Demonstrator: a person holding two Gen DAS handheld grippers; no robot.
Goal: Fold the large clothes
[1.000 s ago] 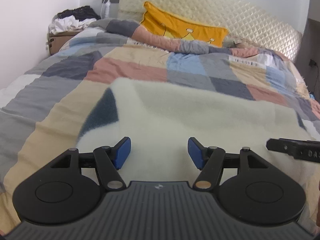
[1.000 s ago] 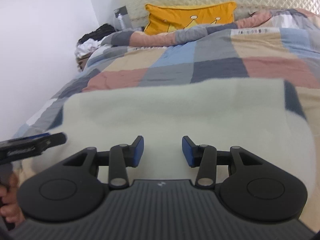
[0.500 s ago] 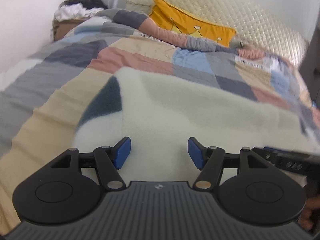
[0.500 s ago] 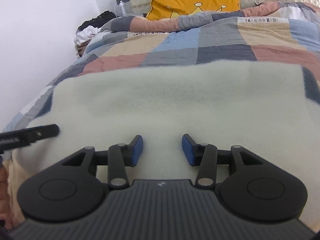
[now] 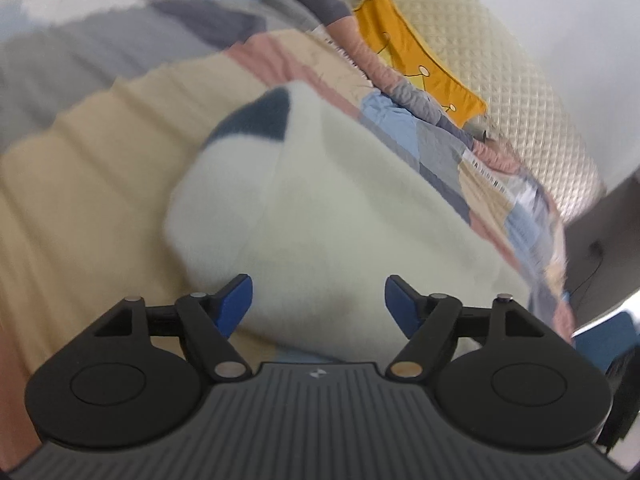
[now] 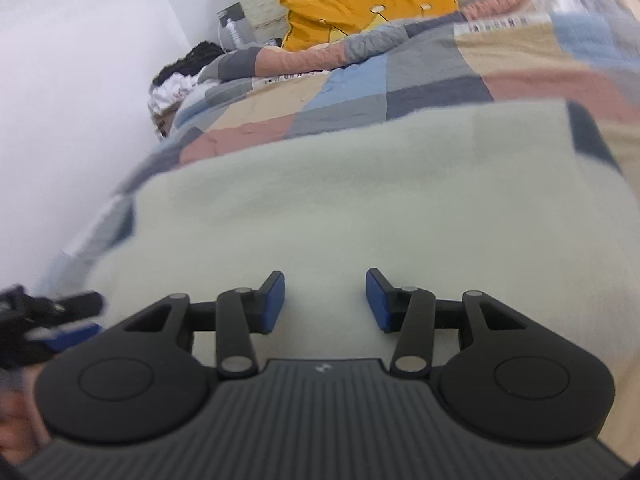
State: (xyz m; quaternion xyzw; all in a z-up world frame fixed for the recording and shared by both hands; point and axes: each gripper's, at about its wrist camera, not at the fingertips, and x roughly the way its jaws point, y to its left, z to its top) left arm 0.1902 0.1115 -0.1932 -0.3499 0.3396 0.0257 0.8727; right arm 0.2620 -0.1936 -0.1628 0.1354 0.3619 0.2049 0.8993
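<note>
A patchwork quilt (image 6: 420, 80) in grey, blue, pink and tan squares covers the bed, with a cream quilted headboard (image 5: 500, 60) at its far end. On the quilt lies the cream fleece garment (image 6: 360, 200), spread wide and flat, with dark navy patches at its corners; in the left wrist view one navy corner (image 5: 256, 120) sits at the garment's far left edge. A yellow cushion (image 6: 360, 12) leans against the headboard behind the turned-back quilt edge.

The left gripper (image 5: 318, 304) is rolled to one side, so the bed runs at a slant in its view, and it hangs low over the near left part of the garment, jaws spread wide with nothing between them. The right gripper (image 6: 325, 300) is held level over the near middle of the garment, jaws also spread and empty. Both views are blurred, so whether either gripper's fingertips touch the fleece is hard to say. The left gripper's black tip shows at the left edge of the right wrist view.
</note>
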